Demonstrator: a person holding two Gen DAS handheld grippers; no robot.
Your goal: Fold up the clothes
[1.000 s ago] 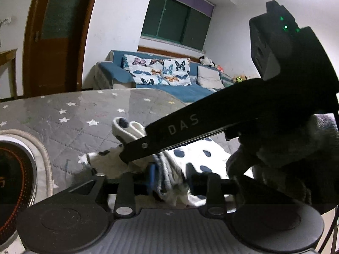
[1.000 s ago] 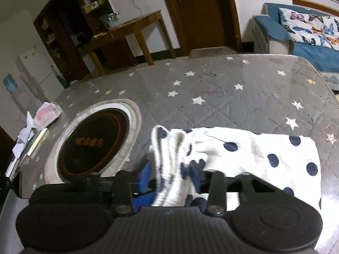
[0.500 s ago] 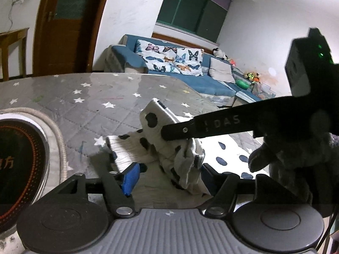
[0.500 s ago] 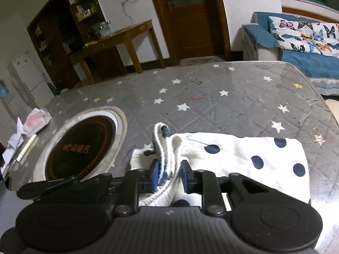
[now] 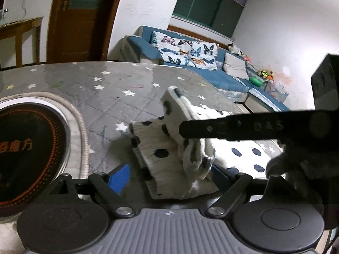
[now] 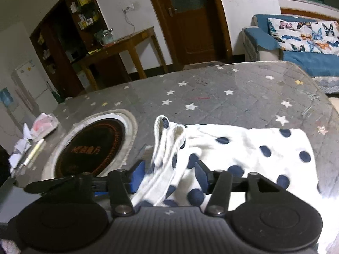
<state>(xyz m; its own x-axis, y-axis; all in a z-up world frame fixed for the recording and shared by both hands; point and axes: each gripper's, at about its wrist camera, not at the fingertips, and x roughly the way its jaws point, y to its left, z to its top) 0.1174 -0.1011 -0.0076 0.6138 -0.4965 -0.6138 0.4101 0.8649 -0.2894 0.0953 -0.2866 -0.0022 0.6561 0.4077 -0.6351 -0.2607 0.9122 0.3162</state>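
Observation:
A white cloth with dark blue dots (image 6: 254, 146) lies on the grey star-patterned table (image 6: 211, 89), its left end bunched into a raised fold (image 5: 169, 139). My left gripper (image 5: 169, 175) stands wide, its jaws still opening, and the bunched end lies between the blue pads (image 5: 119, 176) without being pressed. My right gripper (image 6: 169, 175) is opening too. The ribbed fold (image 6: 167, 148) runs loose between its pads (image 6: 137, 174). In the left wrist view one right finger (image 5: 233, 127) crosses over the cloth, with a gloved hand (image 5: 296, 169) behind it.
A round black cooker plate (image 6: 91, 150) with a pale rim is set into the table left of the cloth. Crumpled paper and a pen (image 6: 40, 127) lie at the far left. The table's right edge (image 6: 313, 84) faces a blue sofa (image 6: 307, 57).
The right gripper was shut on the cloth's fold and has now let go. The left jaws have spread much wider. The bunched end has slumped lower on the table.

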